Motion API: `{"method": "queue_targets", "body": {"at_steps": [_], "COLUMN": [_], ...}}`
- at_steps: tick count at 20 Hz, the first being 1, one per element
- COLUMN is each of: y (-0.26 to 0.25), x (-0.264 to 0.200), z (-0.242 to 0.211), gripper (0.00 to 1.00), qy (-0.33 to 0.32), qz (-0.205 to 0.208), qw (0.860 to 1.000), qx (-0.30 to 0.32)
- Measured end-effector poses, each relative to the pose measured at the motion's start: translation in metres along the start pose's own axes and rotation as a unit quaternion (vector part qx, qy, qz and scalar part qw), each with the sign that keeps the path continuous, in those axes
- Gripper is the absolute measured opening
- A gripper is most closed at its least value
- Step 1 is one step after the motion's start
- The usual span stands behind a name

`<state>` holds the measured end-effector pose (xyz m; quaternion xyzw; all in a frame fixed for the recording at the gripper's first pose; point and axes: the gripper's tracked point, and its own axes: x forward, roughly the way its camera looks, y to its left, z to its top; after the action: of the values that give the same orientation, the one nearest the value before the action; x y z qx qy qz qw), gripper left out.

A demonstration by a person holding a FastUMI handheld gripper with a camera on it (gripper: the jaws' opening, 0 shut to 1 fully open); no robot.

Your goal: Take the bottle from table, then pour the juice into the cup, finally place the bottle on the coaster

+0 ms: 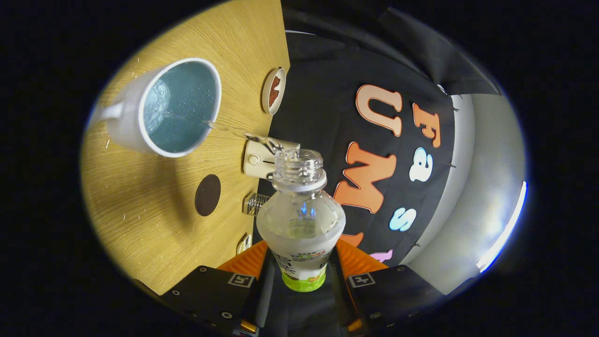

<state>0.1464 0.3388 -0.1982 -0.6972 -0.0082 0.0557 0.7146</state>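
From the gripper view, you've got the bottle (pixel 302 220) pinched between both fingers, so the gripper (pixel 303 267) is closed on it low down near the label. It's rolled over sideways, open neck pointing at the cup (pixel 164 107), cap off. A thin clear stream (pixel 229 130) leaves the mouth and lands just inside the cup's near rim — so the pour is on, I'd say, and the coaster part hasn't come yet.

Advice for this step: the stream is clipping close to the rim, so I'd nudge the neck a little further over the cup's middle rather than tipping harder. Hold the angle steady; a sudden extra roll would likely throw liquid past the rim onto the table (pixel 154 234). The grip sits low on a smooth plastic body, so watch for it twisting in the fingers.

Containers: the cup is white outside, bluish inside, with clear liquid and a few bubbles already in it — how full, I can't really tell. The bottle looks partly drained, with some liquid pooled in the shoulder.

The dark round coaster (pixel 208 194) sits on the table, apart from the cup and between it and the fingers. Beyond it there's a small white box (pixel 262 159) by the table edge, and a little round dish (pixel 273 91) further off.
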Motion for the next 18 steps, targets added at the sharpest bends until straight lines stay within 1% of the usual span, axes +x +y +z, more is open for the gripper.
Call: {"method": "queue_targets", "body": {"at_steps": [8,14,18], "y": [0.001,-0.011,-0.018], "x": [0.001,0.000,-0.001], "z": [-0.001,0.003,0.005], "gripper": [0.58,0.58,0.58], "qy": [-0.005,-0.011,-0.016], "qz": [-0.008,-0.011,-0.017], "qw": [0.999,0.999,0.998], "qx": [-0.033,-0.038,-0.055]}}
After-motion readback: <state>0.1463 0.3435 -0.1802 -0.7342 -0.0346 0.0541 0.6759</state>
